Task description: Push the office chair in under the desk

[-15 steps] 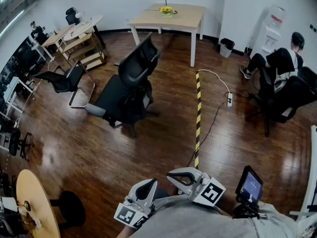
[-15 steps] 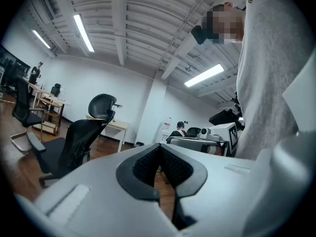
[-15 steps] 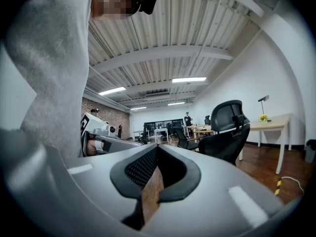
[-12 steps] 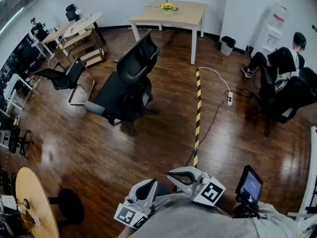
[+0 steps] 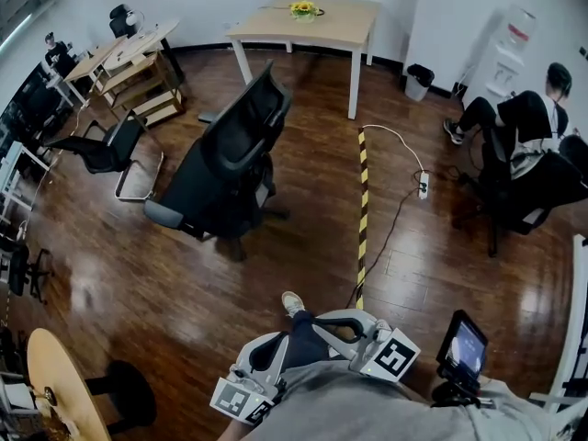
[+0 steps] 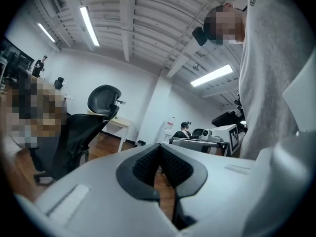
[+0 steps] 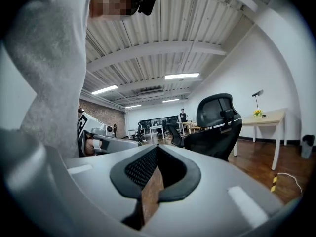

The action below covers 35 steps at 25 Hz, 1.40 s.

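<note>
**A:** How do the jaws of the left gripper (image 6: 159,151) stand?

**B:** Pressed together, with nothing between them. The right gripper (image 7: 157,153) is the same: closed and empty. Both are held level, close against the person's grey top (image 5: 367,412).

**A:** And the office chair (image 5: 230,154)?

**B:** Out on the wooden floor (image 5: 184,283), far ahead of the grippers and a little left, well apart from them. Its backrest is on the side towards the desk (image 5: 312,24), its seat towards the near left.

**A:** Where is the desk?

**B:** Farther still, by the far wall, with yellow flowers (image 5: 302,9) on it. The chair stands apart from it, not under it.

**A:** What else lies near the chair?

**B:** A yellow-and-black striped tape (image 5: 362,219) runs along the floor, right of the chair.
</note>
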Tool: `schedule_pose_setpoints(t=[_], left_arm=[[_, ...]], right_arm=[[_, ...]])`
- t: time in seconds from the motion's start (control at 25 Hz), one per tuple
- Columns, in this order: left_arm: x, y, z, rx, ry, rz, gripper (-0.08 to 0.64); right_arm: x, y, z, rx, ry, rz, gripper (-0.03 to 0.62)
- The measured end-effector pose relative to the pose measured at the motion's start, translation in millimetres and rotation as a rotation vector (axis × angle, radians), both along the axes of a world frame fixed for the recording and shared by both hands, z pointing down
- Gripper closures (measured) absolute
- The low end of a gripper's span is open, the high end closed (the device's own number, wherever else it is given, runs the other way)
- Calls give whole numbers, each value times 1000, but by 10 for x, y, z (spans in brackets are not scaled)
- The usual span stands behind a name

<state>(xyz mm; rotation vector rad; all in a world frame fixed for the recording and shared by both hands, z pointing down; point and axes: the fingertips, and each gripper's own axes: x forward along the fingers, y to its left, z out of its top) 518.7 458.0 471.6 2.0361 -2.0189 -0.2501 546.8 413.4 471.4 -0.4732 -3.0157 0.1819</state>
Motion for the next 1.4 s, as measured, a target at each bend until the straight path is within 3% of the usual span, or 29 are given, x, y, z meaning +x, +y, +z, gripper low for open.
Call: schedule_pose_setpoints(t=[0.28,0.56,0.96,1.2,1.24,1.4], left_arm=[[-937,-594,-1,11,1,17,560],[-1911,-1010,-195,15,-62,-12,560],[-2552,-1172,-209,-6,-98,-170,560],[-2832,-1208,-66,-105,-142,-279,560],[-2886,-1218,-13,-133,-158,-291,547],[-3139,-1230,324,-284,-242,-320,344]], right_arm=[[-852,-634,-4,13,26,49,586],[-1663,-1233,-223,36,-6,119,586],[-2050,-1472,-220,54,5,84,586],[-2205,-1706,-326,71,-8,64,586],[-2223,-1738,-318,73,-9,61,586],[-2273,-1771,-286,64,3,44,586]])
